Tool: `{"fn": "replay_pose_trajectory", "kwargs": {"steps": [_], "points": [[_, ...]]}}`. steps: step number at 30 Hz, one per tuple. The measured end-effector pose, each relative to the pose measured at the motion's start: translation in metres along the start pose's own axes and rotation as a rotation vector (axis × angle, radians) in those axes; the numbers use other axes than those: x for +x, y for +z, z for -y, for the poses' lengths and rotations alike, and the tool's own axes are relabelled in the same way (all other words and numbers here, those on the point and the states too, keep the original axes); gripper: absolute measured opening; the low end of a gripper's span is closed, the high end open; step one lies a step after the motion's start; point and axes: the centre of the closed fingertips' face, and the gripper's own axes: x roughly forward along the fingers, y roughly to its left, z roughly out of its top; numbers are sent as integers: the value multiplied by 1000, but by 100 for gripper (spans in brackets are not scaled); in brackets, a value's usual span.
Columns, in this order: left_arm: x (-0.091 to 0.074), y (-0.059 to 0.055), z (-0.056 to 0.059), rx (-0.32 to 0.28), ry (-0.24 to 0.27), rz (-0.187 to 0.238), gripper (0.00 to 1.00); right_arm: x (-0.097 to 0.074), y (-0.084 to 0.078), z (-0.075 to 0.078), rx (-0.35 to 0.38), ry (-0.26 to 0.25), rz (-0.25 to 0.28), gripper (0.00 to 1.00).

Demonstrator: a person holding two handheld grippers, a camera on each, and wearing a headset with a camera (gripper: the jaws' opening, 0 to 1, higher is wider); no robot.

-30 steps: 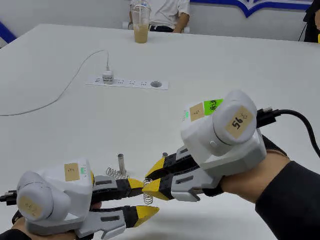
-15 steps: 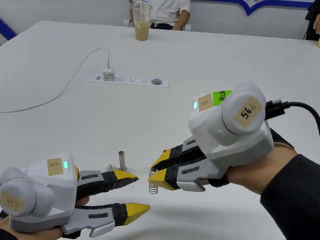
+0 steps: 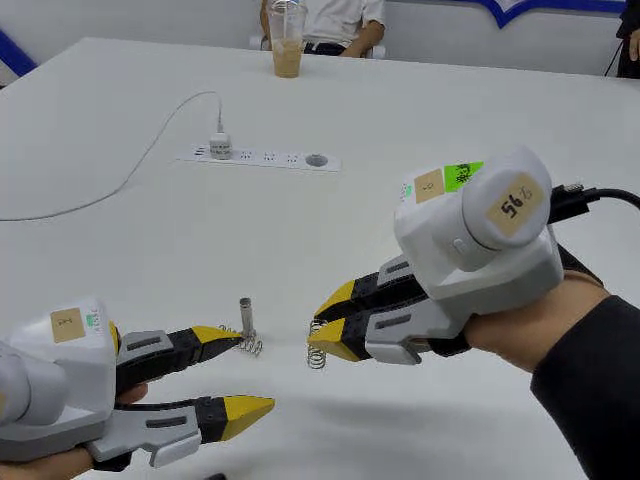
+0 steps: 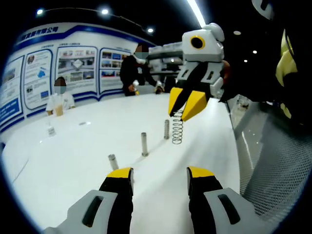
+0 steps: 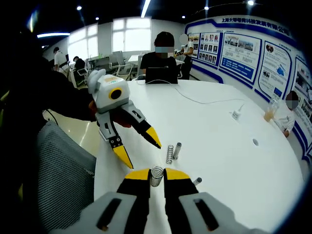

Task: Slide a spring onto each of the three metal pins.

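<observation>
My right gripper is shut on a small steel spring, which hangs from its yellow tips just above the white table. The right gripper view has the spring pinched between my right gripper. A bare upright pin stands to the left, with a second spring at its foot. My left gripper is open at the lower left, nothing in it. In the left gripper view the left gripper faces a short pin, a taller pin and the held spring.
A white power strip with a plugged charger and its cable lies mid-table. A drink cup stands at the far edge before a seated person. A black cable trails from the right gripper.
My left gripper has drawn back to the lower left, away from the held spring. The right gripper has kept the spring and shifted slightly right.
</observation>
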Motion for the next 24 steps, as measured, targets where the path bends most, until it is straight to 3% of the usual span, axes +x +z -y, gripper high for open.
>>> {"fn": "replay_pose_trajectory", "kwargs": {"steps": [24], "points": [[-10,1,-15,-23,56,7,51,-18,8,47,16,-122,33,11]]}}
